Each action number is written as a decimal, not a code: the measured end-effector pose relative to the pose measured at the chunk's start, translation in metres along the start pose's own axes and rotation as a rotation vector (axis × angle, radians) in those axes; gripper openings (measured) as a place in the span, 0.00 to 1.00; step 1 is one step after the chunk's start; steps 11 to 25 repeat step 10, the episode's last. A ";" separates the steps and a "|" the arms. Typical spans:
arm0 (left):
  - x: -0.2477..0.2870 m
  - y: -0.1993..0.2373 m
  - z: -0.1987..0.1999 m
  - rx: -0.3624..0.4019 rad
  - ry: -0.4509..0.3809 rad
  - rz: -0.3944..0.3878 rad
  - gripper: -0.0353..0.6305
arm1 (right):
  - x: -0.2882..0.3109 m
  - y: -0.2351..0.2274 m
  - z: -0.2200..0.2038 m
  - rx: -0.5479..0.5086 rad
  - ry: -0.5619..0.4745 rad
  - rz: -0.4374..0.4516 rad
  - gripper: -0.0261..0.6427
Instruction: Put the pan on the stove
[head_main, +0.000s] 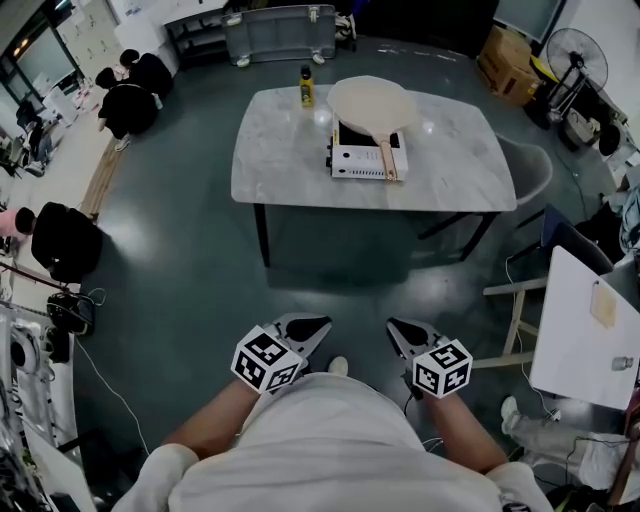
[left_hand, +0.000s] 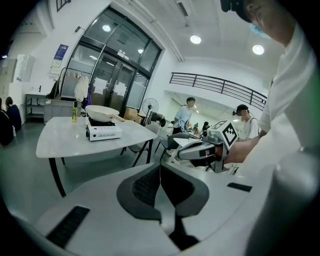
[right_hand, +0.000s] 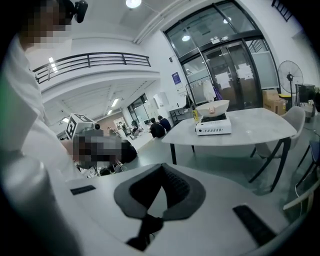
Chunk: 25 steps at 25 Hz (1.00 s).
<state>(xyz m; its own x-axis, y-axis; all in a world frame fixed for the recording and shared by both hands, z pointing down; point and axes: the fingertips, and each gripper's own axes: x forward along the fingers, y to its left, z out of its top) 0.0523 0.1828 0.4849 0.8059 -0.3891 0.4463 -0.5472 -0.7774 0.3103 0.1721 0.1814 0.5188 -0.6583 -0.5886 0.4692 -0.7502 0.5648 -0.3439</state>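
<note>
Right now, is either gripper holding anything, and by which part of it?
Nothing is held. The left gripper and right gripper are both shut and empty, far from the pan, which sits on the stove.

head view looks steeply down, well back from the worktop (head_main: 280, 150), both gripper views low, facing it from afar, all sharing the stove (head_main: 360, 160)

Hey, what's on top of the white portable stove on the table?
A pale pan sits on the stove, its wooden handle pointing toward the person. The pan hides most of the stove's top, so the burner underneath can't be seen.
</note>
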 end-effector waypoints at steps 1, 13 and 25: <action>0.000 -0.002 0.002 0.007 -0.002 0.000 0.08 | -0.001 0.000 0.001 -0.001 -0.003 -0.001 0.05; 0.003 0.008 -0.004 0.003 0.007 0.008 0.08 | 0.007 -0.011 0.003 -0.011 -0.003 -0.008 0.05; 0.003 0.008 -0.004 0.003 0.007 0.008 0.08 | 0.007 -0.011 0.003 -0.011 -0.003 -0.008 0.05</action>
